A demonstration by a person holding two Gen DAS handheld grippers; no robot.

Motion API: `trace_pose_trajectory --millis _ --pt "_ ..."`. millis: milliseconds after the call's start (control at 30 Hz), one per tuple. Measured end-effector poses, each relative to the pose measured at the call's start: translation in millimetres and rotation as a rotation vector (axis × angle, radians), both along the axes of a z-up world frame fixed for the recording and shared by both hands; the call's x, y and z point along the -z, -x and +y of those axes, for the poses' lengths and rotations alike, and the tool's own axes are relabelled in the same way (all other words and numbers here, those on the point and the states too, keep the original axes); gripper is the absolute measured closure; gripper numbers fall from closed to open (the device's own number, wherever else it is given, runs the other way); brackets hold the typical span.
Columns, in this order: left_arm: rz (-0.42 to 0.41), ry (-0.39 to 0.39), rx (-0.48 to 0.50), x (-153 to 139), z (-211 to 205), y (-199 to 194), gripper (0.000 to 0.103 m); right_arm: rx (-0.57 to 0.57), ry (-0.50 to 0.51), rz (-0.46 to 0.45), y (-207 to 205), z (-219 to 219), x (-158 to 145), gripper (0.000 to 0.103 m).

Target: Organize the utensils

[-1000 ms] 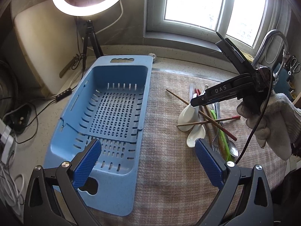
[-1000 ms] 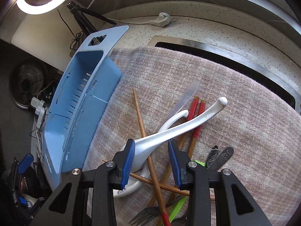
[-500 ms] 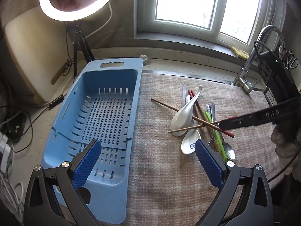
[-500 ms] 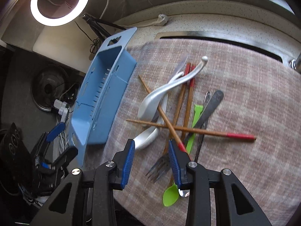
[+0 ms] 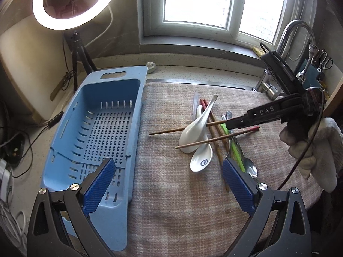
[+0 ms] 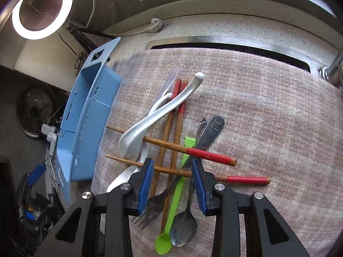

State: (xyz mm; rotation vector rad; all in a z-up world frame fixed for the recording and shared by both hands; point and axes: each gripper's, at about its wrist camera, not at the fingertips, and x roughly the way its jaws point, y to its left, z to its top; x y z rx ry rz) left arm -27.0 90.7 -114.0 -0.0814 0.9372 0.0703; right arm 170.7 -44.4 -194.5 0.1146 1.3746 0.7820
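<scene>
Utensils (image 6: 171, 150): heaped crosswise on cloth (image 6: 268, 117) beside empty blue tray (image 5: 103, 128), awaiting sorting. Right tongs (image 6: 172, 184): partly open, hovering over fork and spoons, gripping nothing. Left tongs (image 5: 167, 184): wide open, empty, near tray.

Two steeply downward wrist views, right closer, sharing utensil pile (image 6: 171, 150) and basket (image 5: 103, 128).
</scene>
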Motion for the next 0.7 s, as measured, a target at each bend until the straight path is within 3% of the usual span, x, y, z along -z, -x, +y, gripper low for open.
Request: trace_pose_trajectory --millis 200,367,500,600,700 --pt "0.008 0.024 0.056 4 -34 0 0.004 -0.011 -0.087 0.044 12 -31 -8 0.067" --pt "0.012 0.072 0.038 16 -65 2 0.004 0.011 -0.118 0.103 23 -72 5 0.067" --pt "0.030 0.082 0.026 28 -93 5 0.005 -0.003 -0.126 0.093 28 -96 6 0.067" --pt "0.047 0.127 0.030 37 -115 3 0.012 0.003 -0.160 0.117 27 -109 10 0.067" --pt "0.082 0.211 0.033 52 -130 -4 0.026 0.005 -0.183 0.136 26 -118 13 0.067"
